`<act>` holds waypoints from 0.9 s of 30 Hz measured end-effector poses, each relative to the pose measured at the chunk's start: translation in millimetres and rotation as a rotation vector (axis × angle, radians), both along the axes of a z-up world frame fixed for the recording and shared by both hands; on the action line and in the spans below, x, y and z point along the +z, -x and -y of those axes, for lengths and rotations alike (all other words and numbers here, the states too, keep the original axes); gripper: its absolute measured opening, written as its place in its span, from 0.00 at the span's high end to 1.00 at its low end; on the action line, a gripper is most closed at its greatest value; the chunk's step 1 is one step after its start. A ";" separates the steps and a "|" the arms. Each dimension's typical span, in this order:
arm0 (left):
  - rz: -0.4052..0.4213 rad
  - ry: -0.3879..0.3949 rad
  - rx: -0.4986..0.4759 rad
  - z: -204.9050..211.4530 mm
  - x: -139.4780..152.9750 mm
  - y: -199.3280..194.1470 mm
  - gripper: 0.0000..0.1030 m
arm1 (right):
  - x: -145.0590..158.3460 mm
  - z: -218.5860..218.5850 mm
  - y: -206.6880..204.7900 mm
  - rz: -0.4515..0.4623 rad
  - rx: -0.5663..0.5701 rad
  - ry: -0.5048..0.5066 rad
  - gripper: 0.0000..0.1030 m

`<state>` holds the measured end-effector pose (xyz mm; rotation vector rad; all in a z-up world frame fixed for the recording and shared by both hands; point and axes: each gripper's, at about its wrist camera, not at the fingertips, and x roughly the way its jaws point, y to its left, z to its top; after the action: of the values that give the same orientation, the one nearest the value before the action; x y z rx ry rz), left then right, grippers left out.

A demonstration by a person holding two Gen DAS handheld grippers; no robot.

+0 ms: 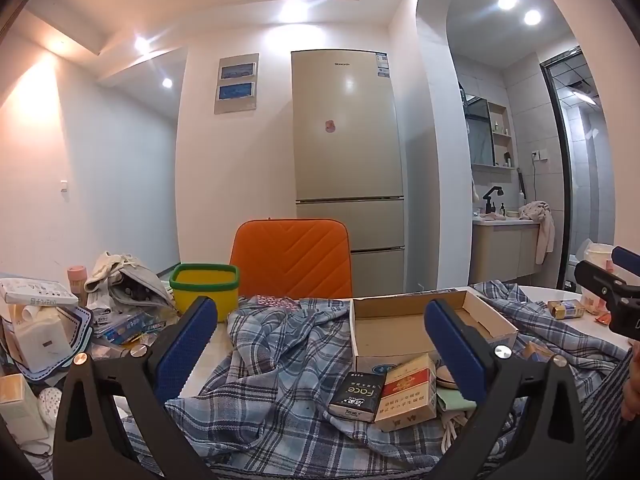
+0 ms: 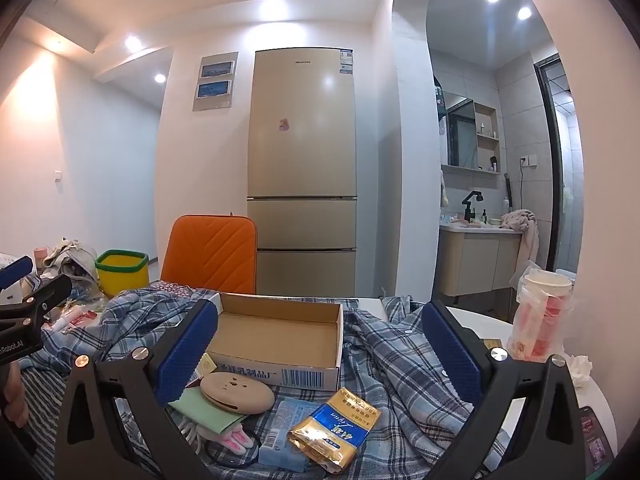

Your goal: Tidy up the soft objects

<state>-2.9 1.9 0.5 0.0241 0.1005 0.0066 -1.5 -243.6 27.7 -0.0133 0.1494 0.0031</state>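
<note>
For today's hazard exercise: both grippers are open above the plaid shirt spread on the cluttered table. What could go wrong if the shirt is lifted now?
1. The open cardboard box rests on the plaid shirt; pulling the cloth would likely tip or drag it.
2. The cigarette packs and gold-blue packet lie on the fabric and could slide off.
3. The wrapped cup beside the shirt's edge might be knocked over.

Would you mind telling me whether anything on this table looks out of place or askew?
Yes: the plaid shirt lies crumpled across the table, with an empty cardboard box, cigarette packs and a torn gold-and-blue packet sitting on it.
</note>
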 end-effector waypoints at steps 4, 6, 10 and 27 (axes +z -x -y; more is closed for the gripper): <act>0.017 -0.028 0.002 5.4 1.7 3.2 0.00 | -5.4 -3.8 -1.3 -0.001 -0.004 0.004 0.00; 0.015 -0.036 0.001 7.9 1.3 3.3 0.00 | -6.0 -4.3 -0.4 0.012 -0.004 0.015 0.00; 0.009 -0.032 -0.008 6.9 1.3 2.1 0.00 | -4.7 -4.6 0.3 0.021 0.000 0.030 0.00; 0.017 -0.045 -0.022 11.0 1.5 4.5 0.00 | -2.5 -5.0 -0.3 0.011 -0.005 0.040 0.00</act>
<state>-7.4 -9.1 2.0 0.0697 0.0829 -0.0128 -1.2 -238.6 25.2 -0.0531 0.1384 -0.0050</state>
